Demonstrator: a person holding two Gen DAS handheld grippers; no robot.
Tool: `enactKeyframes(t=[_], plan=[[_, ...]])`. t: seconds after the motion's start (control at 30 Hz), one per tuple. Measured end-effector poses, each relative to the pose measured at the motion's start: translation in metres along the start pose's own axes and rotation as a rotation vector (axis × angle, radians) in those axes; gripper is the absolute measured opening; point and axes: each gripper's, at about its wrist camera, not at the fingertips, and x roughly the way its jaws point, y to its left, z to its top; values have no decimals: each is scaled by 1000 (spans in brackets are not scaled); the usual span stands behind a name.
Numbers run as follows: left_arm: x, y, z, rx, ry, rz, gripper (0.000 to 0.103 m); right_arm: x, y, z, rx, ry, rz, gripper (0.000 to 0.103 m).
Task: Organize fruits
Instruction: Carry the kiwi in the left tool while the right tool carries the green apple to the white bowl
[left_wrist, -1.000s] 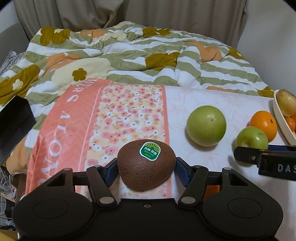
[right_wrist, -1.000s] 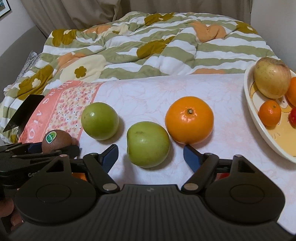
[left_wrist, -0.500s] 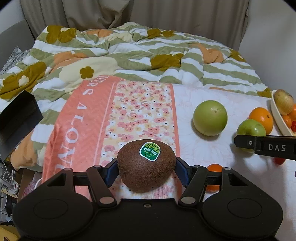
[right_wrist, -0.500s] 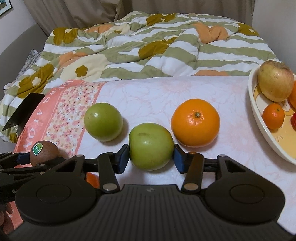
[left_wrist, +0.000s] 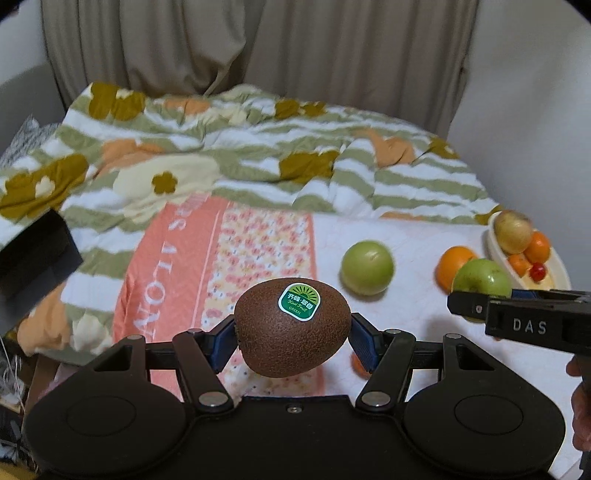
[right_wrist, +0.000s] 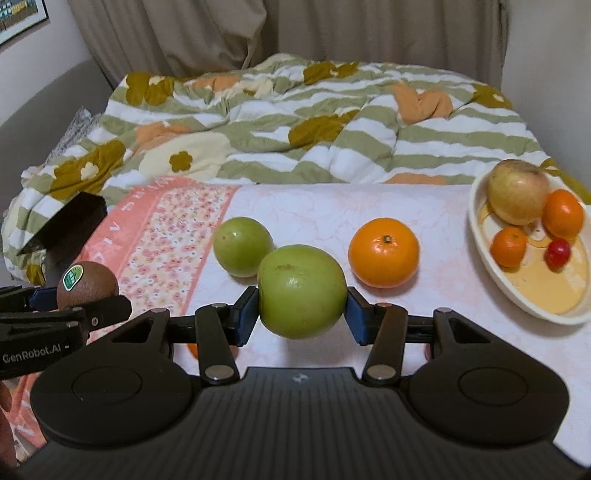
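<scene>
I've got L gripper (left_wrist: 292, 334) clamped on kiwi (left_wrist: 291, 328), R gripper (right_wrist: 301, 308) just closed on green apple (right_wrist: 301, 291), both off the bed; kiwi's soft, apple's hard & slick, so mid-body grips, bowl (right_wrist: 524, 295) next.

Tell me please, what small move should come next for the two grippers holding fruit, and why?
Probably carry the right gripper with its green apple toward the oval dish, the kiwi in the left gripper following. Both fruits are clamped between blue pads and lifted off the cloth, and the dish, already holding other fruit, has bare space at its near end.
</scene>
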Motion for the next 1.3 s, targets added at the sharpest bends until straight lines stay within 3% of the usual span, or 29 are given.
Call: enactKeyframes(t=[0.33,0.7,0.97,1.3], plan=[[-37,-25,5,56,-73,-92,68,-71,-21,-17,65,-59,-67,65],[-53,-96,1,66,-103,-115,68,-128,-112,-30,122,-99,-98,65],[-37,-179,-1,28,-95,-105,68,-139,-196,-24,73,-95,-83,65],[3,-261,6,14,-67,-73,68,-112,-275,-10,23,-67,-44,65]])
